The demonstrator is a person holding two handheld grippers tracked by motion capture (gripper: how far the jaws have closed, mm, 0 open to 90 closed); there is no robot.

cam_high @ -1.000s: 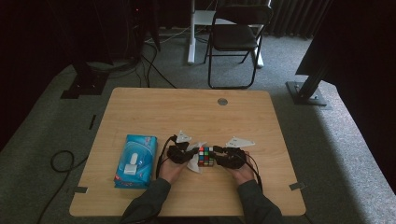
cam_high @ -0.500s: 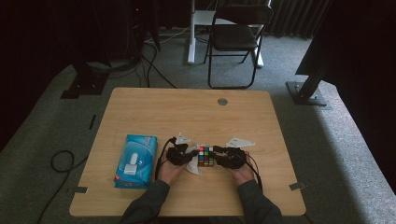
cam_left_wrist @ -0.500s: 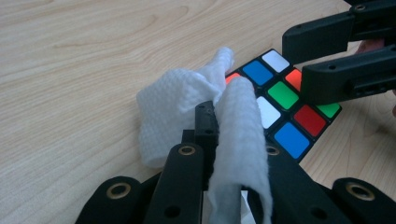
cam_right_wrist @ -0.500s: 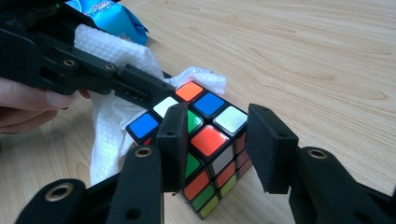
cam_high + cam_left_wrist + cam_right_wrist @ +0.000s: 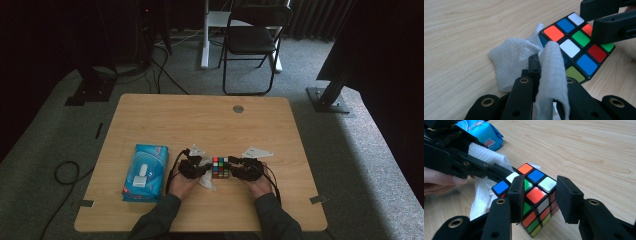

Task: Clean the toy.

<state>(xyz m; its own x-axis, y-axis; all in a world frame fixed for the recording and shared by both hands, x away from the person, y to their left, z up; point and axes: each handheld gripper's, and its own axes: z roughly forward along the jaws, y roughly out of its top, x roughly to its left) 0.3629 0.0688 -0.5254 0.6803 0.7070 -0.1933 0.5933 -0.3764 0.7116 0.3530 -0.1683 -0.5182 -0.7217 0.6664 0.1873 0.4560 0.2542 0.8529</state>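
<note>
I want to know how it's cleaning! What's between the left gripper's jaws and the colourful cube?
A white wipe. The left gripper view shows the left gripper shut on it, a fold lying against the puzzle cube.

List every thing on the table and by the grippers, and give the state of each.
puzzle cube: scrambled, on the table, between the right gripper's jaws.
white wipe: crumpled, pinched by the left gripper, touching the cube.
blue wipe pack: lying flat, apart from the cube.
left gripper: shut on the wipe.
right gripper: closed around the cube.

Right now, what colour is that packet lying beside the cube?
The packet is bright blue with white markings, clearest in the high view.
</note>
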